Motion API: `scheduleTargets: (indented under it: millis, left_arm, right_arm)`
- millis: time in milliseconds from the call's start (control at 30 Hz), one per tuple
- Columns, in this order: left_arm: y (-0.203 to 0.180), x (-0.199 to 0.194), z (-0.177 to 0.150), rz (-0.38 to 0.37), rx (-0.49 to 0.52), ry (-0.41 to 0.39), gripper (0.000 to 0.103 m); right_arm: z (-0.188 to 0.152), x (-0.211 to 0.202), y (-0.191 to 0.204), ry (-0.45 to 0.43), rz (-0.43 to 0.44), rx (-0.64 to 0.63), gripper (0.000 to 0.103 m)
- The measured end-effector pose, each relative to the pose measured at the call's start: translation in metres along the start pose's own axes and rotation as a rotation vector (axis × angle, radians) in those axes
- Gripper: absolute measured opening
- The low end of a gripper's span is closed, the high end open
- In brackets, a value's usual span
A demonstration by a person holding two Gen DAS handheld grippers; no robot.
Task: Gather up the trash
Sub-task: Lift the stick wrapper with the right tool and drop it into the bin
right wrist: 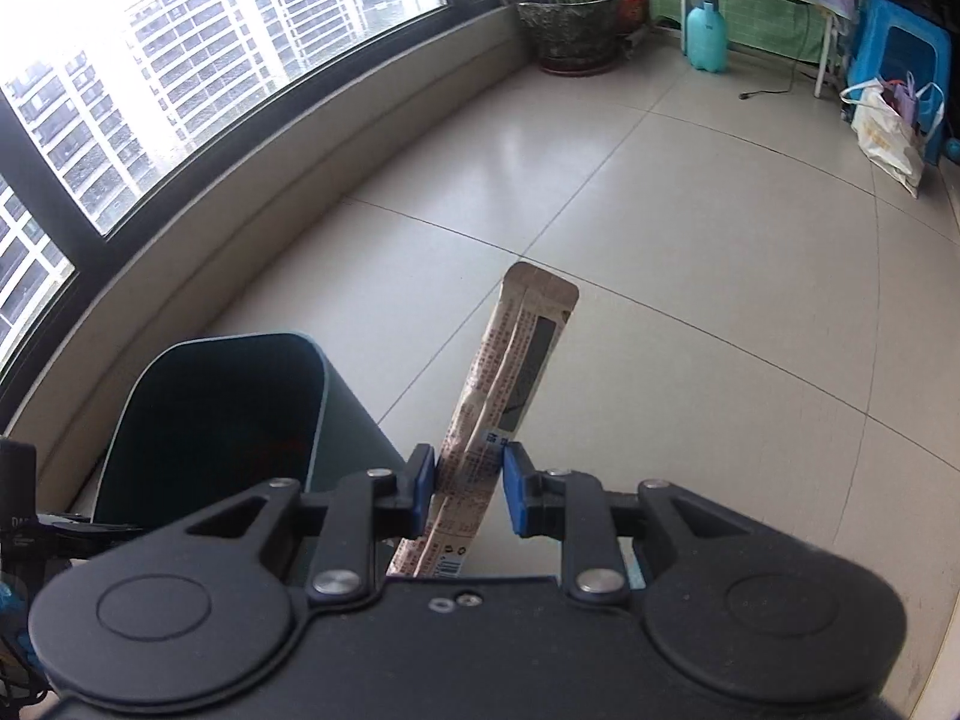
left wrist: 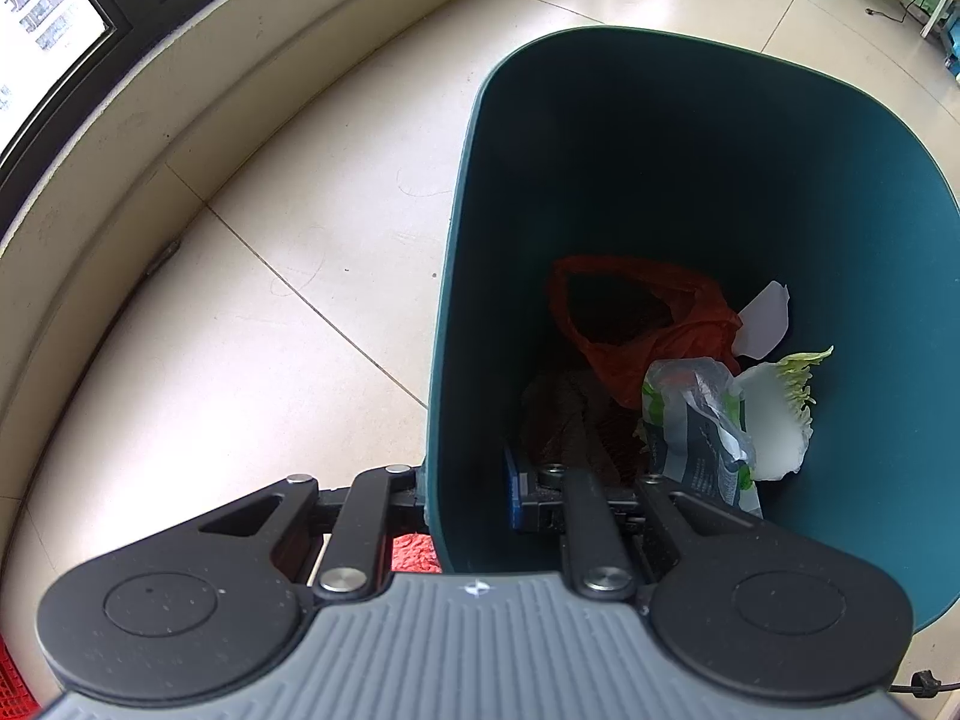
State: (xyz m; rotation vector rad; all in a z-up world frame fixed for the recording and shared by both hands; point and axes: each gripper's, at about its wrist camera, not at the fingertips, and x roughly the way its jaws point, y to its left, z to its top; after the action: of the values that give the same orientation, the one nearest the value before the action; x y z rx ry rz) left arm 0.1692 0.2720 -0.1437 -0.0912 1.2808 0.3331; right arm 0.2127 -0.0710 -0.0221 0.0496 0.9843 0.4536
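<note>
Both tongs are being held over a tiled balcony floor (right wrist: pixel 690 228). By the left gripper (left wrist: pixel 474 498) the near wall of a dark teal trash bin (left wrist: pixel 690 138) is being clamped: one finger is lying outside the wall, the other, with its blue pad (left wrist: pixel 513 495), inside, so the jaws are standing narrow with the bin's wall between them. Inside the bin, a red plastic bag (left wrist: pixel 648 324) is lying toward the middle, a scrap of white paper (left wrist: pixel 765 318) is resting to its right, and a green-and-white wrapper (left wrist: pixel 696 426) with clear film is leaning nearer the inner finger, beside a white piece with a yellow-green fringe (left wrist: pixel 786 414). Brownish matter is being glimpsed beneath them, too dark to name.

By the right gripper (right wrist: pixel 468 486) a long beige snack wrapper (right wrist: pixel 516 360) is being pinched between the blue pads (right wrist: pixel 423 489); the jaws are closed narrowly on its lower part, and its sealed top is pointing up and away, slightly tilted. The bin (right wrist: pixel 222 420) is being seen just left of this gripper, its mouth open and the wrapper outside it. Farther off, a potted plant (right wrist: pixel 570 24) and a turquoise spray bottle (right wrist: pixel 708 30) are standing near the window wall.
</note>
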Motion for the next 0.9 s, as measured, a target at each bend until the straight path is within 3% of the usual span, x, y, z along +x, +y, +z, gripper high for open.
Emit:
scheduleTargets:
  millis: [233, 400, 433, 667, 900]
  left_arm:
    - [0.005, -0.004, -0.009, -0.004, -0.001, -0.014, 0.018]
    - [-0.001, -0.010, -0.019, -0.003, 0.002, -0.050, 0.018]
    - [-0.003, -0.010, -0.023, -0.005, 0.004, -0.055, 0.018]
    - [-0.014, -0.013, -0.019, -0.007, 0.021, -0.069, 0.018]
    - [-0.016, -0.020, -0.021, -0.009, 0.025, -0.084, 0.018]
  right_arm:
    - [0.002, 0.035, 0.065, 0.042, 0.100, -0.208, 0.023]
    - [0.003, 0.079, 0.117, 0.099, 0.075, -0.370, 0.023]
    - [0.001, 0.081, 0.143, 0.120, 0.054, -0.399, 0.023]
    - [-0.025, 0.156, 0.166, 0.259, -0.068, -0.513, 0.023]
    - [-0.033, 0.200, 0.164, 0.345, -0.104, -0.500, 0.023]
